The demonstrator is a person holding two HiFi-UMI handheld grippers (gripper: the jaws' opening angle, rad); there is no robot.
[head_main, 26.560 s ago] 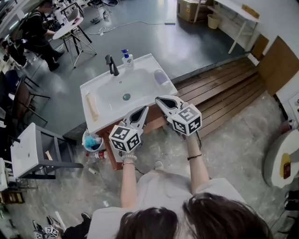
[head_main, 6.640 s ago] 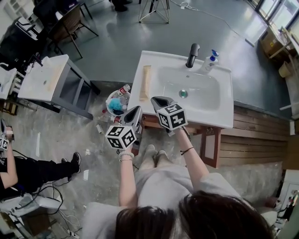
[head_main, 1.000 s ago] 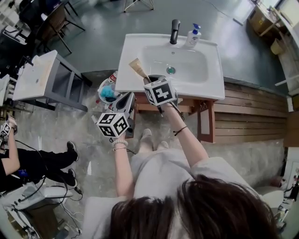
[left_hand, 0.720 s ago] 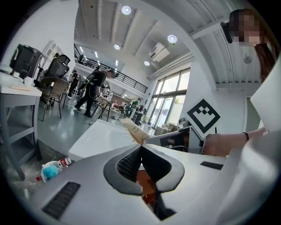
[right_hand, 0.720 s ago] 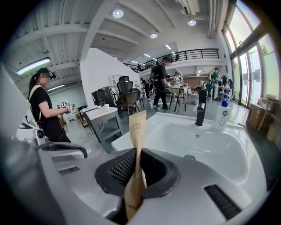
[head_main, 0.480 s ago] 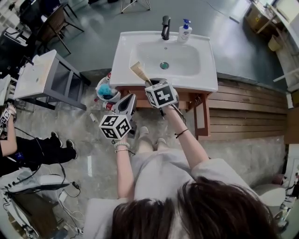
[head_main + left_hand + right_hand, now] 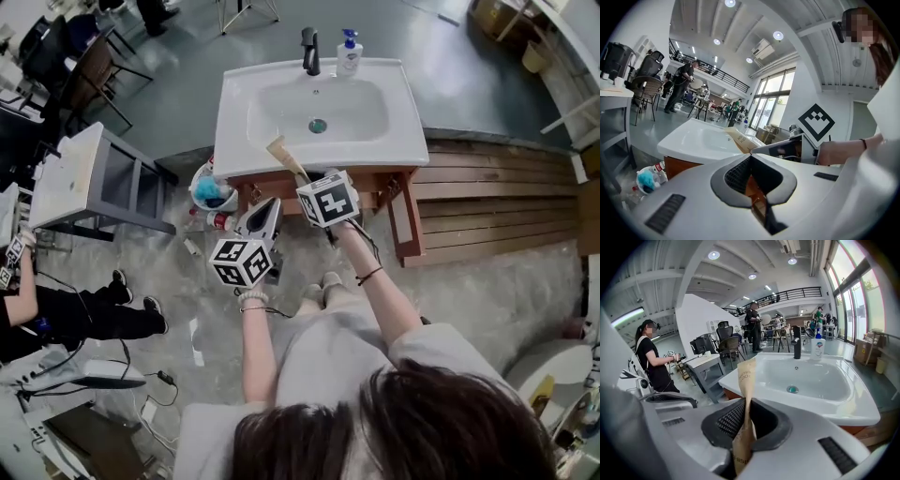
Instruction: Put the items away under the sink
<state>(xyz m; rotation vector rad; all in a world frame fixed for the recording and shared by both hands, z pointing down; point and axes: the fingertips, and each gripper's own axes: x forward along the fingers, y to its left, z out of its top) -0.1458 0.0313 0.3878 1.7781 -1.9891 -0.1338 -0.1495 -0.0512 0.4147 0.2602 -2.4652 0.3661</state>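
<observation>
Sink [image 7: 232, 117] stands ahead, soap bottle [image 7: 350, 54] at its back; a bucket [image 7: 193, 187] sits beside it. The right hand-held gripper [image 7: 305, 175] pinches a flat tan pouch [image 7: 284, 155] near the sink's front edge; the left hand-held gripper [image 7: 270, 202] is closed, empty.

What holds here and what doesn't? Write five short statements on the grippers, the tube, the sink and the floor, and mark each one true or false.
1. The right gripper is shut on a tan tube. True.
2. The left gripper holds a bottle. False: its jaws are together with nothing between them.
3. A soap pump bottle stands beside the faucet at the back of the sink. True.
4. The basin is full of water. False: it is empty, and the drain is in plain sight.
5. The bucket stands in the basin. False: it is on the floor beside the sink cabinet.
</observation>
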